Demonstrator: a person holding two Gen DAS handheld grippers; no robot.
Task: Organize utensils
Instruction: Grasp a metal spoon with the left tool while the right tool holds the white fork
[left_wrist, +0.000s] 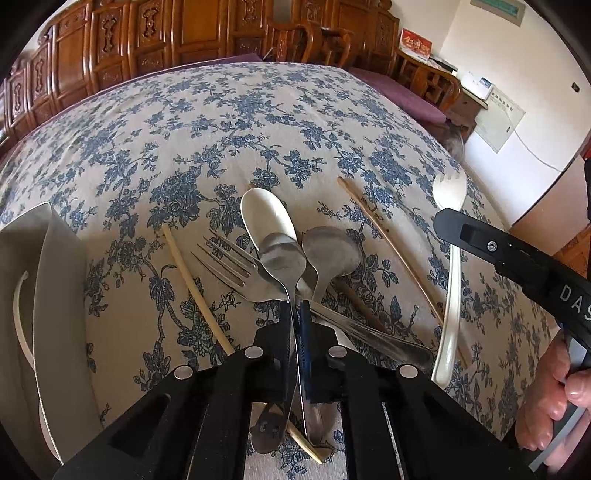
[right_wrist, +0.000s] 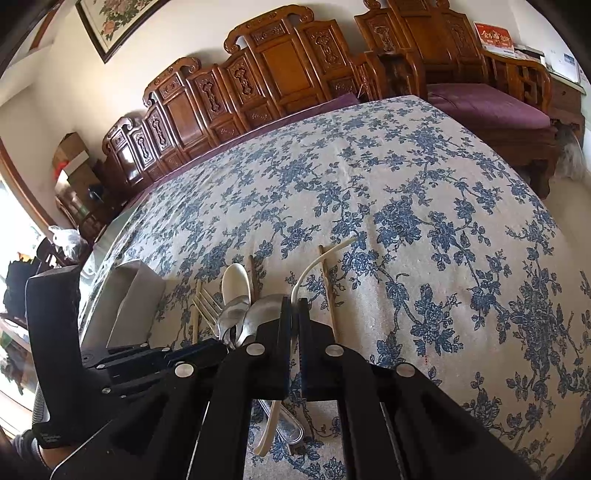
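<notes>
Between the left claw's (left_wrist: 295, 314) fingers runs the thin handle of a steel spoon (left_wrist: 282, 258), and the jaws are pressed together on it, its bowl lying just ahead of the tips, overlapping a white spoon (left_wrist: 264, 212) and touching a second steel spoon (left_wrist: 330, 251). Judging by this, the step in hand is taking one utensil out of the tangled heap on the flowered desk (left_wrist: 221, 122); the next move calls for a clean lift without dragging the neighbours along, then a carry to the grey tray (left_wrist: 22, 258) off to the claw's left, where a white handle already lies. Left of the fingers lie a steel fork (left_wrist: 231, 264) and a pale chopstick (left_wrist: 192, 280); right of them lie two brown chopsticks (left_wrist: 391, 251), one partly under the heap. The right claw (right_wrist: 295, 314) is pinching a white plastic fork (left_wrist: 450, 258) by its handle, the head arching above the cloth ahead of its tips. The crossed handles beneath the held spoon are the likeliest snag. Carved wooden chairs (right_wrist: 273, 62) stand well beyond the desk.
</notes>
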